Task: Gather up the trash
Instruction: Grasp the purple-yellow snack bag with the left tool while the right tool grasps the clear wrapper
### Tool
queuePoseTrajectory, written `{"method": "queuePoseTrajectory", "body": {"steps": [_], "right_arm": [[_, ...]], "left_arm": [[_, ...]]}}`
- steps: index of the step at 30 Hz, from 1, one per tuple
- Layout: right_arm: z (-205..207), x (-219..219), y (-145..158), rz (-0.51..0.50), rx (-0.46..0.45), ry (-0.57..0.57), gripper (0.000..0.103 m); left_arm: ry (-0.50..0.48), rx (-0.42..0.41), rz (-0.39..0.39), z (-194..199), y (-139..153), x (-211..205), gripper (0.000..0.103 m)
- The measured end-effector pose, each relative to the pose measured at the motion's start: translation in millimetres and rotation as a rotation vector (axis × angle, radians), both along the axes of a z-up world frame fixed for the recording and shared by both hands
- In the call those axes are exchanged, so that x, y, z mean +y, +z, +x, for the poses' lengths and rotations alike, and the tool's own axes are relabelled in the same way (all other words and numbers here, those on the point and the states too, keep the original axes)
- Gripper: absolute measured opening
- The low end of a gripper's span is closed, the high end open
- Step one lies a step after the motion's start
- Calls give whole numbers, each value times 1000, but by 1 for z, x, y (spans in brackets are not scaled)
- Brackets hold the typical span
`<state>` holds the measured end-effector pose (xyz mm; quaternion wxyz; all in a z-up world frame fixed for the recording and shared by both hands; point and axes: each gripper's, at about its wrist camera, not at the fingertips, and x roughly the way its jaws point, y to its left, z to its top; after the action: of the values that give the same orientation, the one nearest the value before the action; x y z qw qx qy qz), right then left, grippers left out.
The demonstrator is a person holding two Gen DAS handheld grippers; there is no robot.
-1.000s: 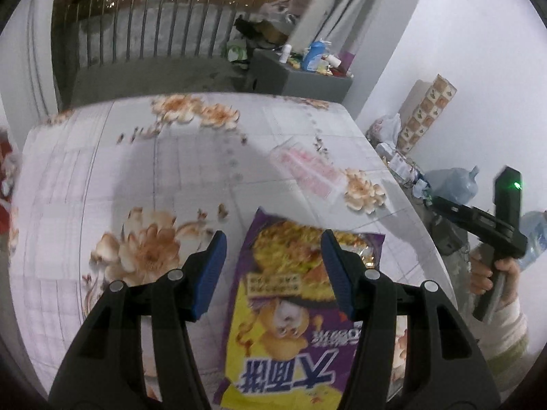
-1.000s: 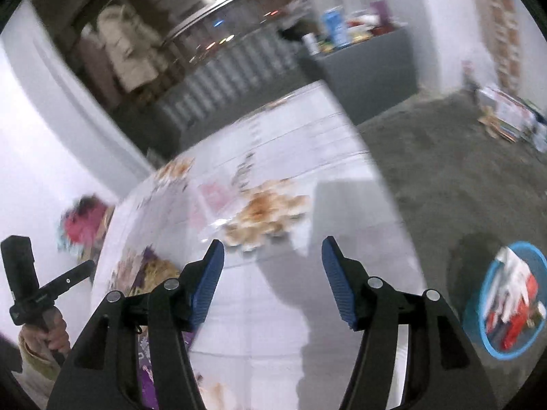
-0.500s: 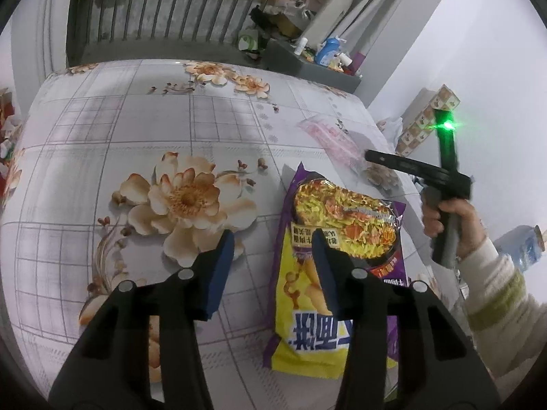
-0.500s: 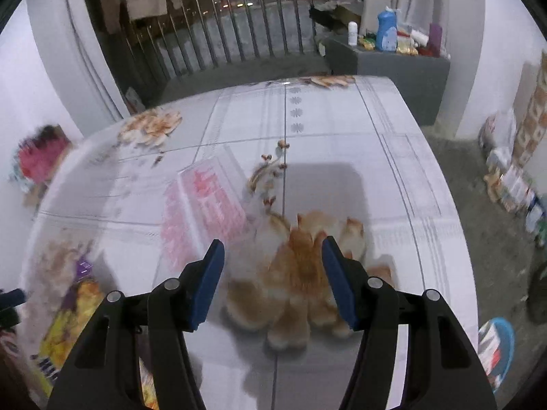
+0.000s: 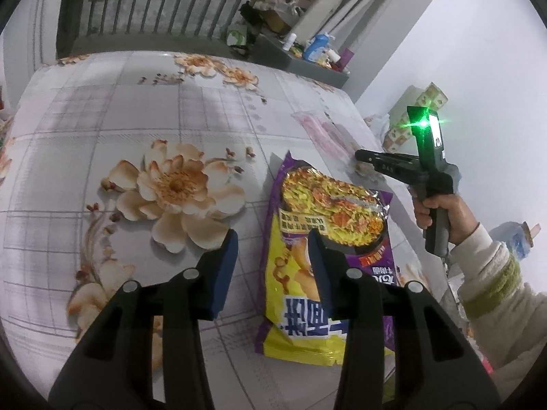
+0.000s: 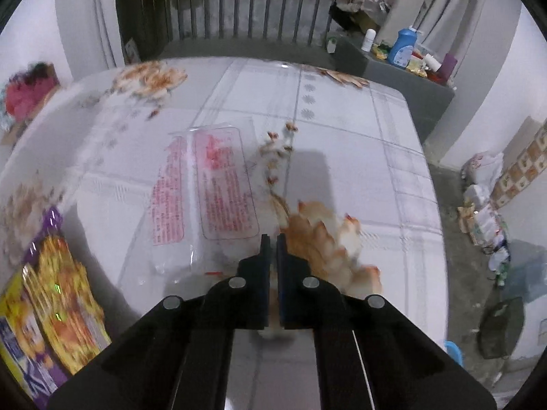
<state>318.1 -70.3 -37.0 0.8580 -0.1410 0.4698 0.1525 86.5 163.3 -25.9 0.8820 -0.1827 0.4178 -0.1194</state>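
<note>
Left wrist view: left gripper [image 5: 273, 249] jaws half open and just narrowing, straddling left edge of purple-and-yellow noodle packet [image 5: 328, 259] lower centre on floral worktop [image 5: 102, 109] (large Chinese print, illegible) | Right wrist view: right gripper [image 6: 272, 242] jaws just snapped shut at clear red-printed plastic wrapper's [image 6: 212, 188] near corner, centre frame; hold uncertain, red text unreadable

Table [image 5: 102, 109] covered by a pale checked cloth printed with peach flowers. Lying flat on it: purple-and-yellow noodle packet [image 5: 328, 239], just right of the large flower print [image 5: 174, 191]. Clear wrapper with red print [image 6: 208, 191], also flat, lies beyond the packet, toward the table's right edge.
</note>
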Motion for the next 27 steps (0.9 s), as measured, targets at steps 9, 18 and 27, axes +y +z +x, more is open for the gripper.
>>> {"method": "queuePoseTrajectory", "body": {"steps": [9,18,27], "right_arm": [[-50,-55,2,-3,29,-92,3],[-140,-111,4,39,71,-230,3],[-195,-117,22,147,43,-286,33]], "left_arm": [[-34,99,2,14,-18,-13,41],[-46,156,-8,20,-29,-21,41],[-71,183,-49,20,-33,-30,41]]}}
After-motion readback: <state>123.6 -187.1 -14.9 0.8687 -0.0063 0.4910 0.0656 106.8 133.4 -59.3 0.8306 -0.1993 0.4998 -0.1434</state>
